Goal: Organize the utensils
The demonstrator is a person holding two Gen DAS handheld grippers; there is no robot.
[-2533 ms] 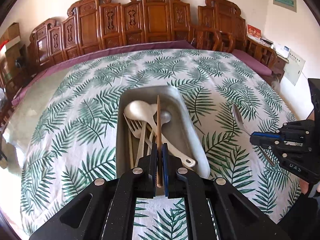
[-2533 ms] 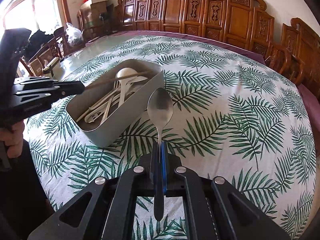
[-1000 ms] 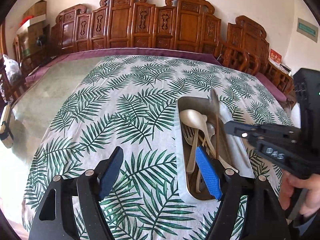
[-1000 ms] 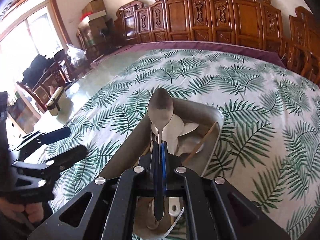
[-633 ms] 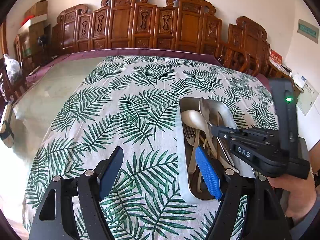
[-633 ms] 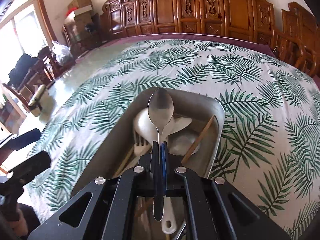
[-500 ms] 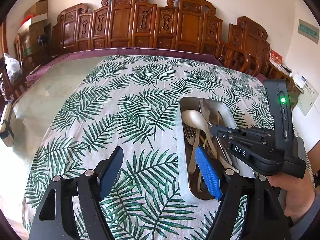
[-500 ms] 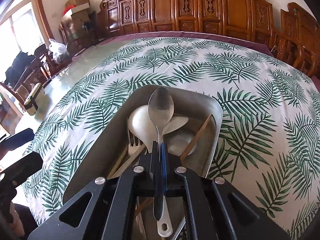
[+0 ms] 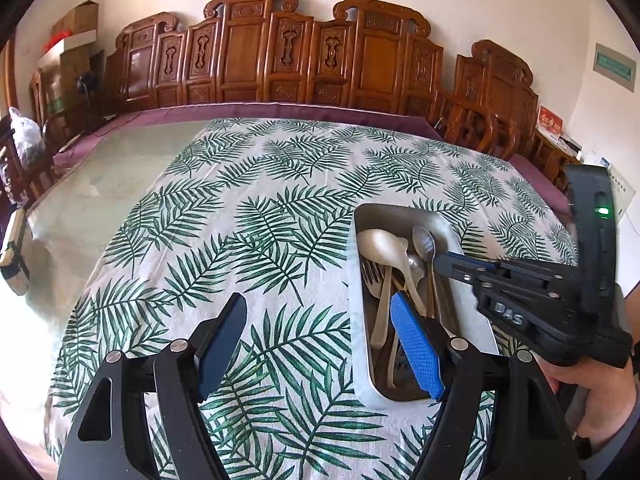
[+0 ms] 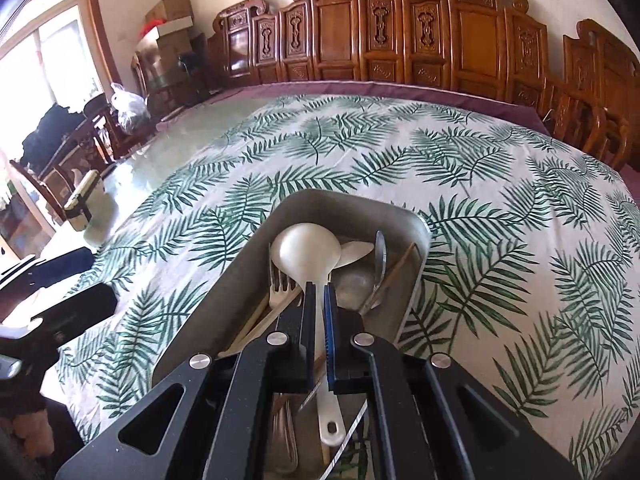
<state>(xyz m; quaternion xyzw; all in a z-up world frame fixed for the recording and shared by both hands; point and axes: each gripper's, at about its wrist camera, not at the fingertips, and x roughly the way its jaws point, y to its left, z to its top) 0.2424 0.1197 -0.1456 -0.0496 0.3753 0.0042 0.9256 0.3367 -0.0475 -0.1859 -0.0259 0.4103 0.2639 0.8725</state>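
Note:
A grey metal tray (image 9: 362, 216) (image 10: 248, 256) on the leaf-print cloth holds a white ladle (image 10: 306, 250), a white spoon (image 9: 378, 240), forks (image 10: 280, 294), a wooden chopstick (image 10: 394, 270) and a metal spoon (image 9: 425, 242) (image 10: 379, 258) lying against the tray's right side. My right gripper (image 10: 318, 300) (image 9: 444, 260) hovers over the tray, its fingers slightly parted and empty, with the ladle's handle seen below the gap. My left gripper (image 9: 320, 328) is wide open and empty, left of the tray and above the cloth.
The table (image 9: 120, 176) carries the leaf-print cloth (image 9: 256, 216) with glass showing at the left. Carved wooden chairs (image 9: 280, 56) line the far edge. Boxes (image 10: 168, 20) and a bag stand at the far left.
My right gripper has opened a little and let go of the metal spoon, which now lies in the tray. My left gripper has stayed open in place.

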